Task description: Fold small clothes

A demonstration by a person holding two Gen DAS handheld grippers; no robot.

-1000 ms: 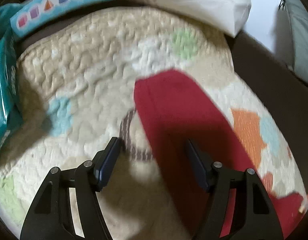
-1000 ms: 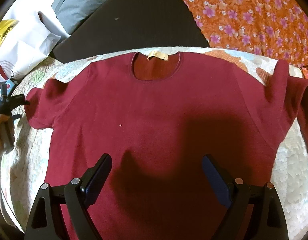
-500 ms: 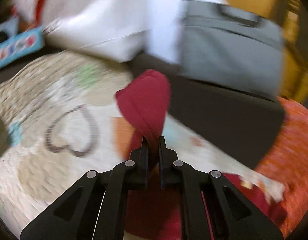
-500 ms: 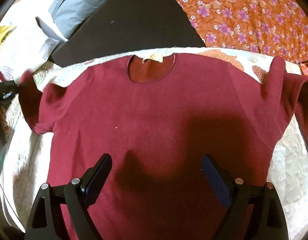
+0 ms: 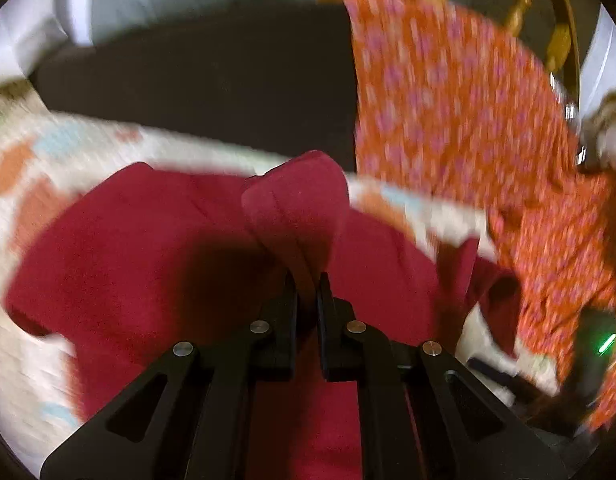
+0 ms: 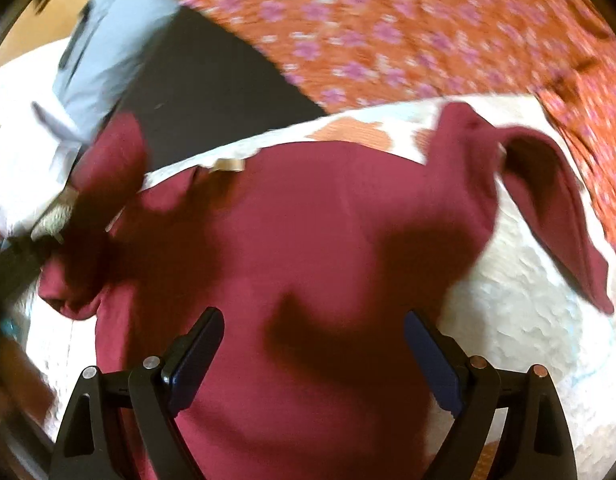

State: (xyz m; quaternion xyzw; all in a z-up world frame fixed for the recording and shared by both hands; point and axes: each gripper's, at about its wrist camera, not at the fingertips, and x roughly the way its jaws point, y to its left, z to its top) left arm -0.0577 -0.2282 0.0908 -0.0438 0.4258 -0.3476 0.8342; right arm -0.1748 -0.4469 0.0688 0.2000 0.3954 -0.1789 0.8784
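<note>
A dark red T-shirt (image 6: 308, 220) lies front up on a quilted mat (image 6: 527, 320), its neck label (image 6: 228, 165) at the far edge. My left gripper (image 5: 306, 276) is shut on the shirt's left sleeve (image 5: 296, 200), which it holds lifted over the shirt body (image 5: 140, 248). In the right wrist view that raised sleeve (image 6: 116, 152) stands up at the left, blurred. My right gripper (image 6: 313, 320) hangs open above the lower middle of the shirt, with nothing between its fingers. The right sleeve (image 6: 547, 200) lies rumpled out to the right.
An orange flowered cloth (image 6: 387, 32) lies past the mat at the back and right. A dark surface (image 6: 204, 96) and a grey bag (image 6: 108, 40) lie at the back left, with white bags (image 6: 20, 128) beside them. The mat (image 5: 32, 360) reaches out left of the shirt.
My left gripper shut on the left sleeve, lifted it and swung it to the right over the shirt. The right gripper stayed open and shifted a little.
</note>
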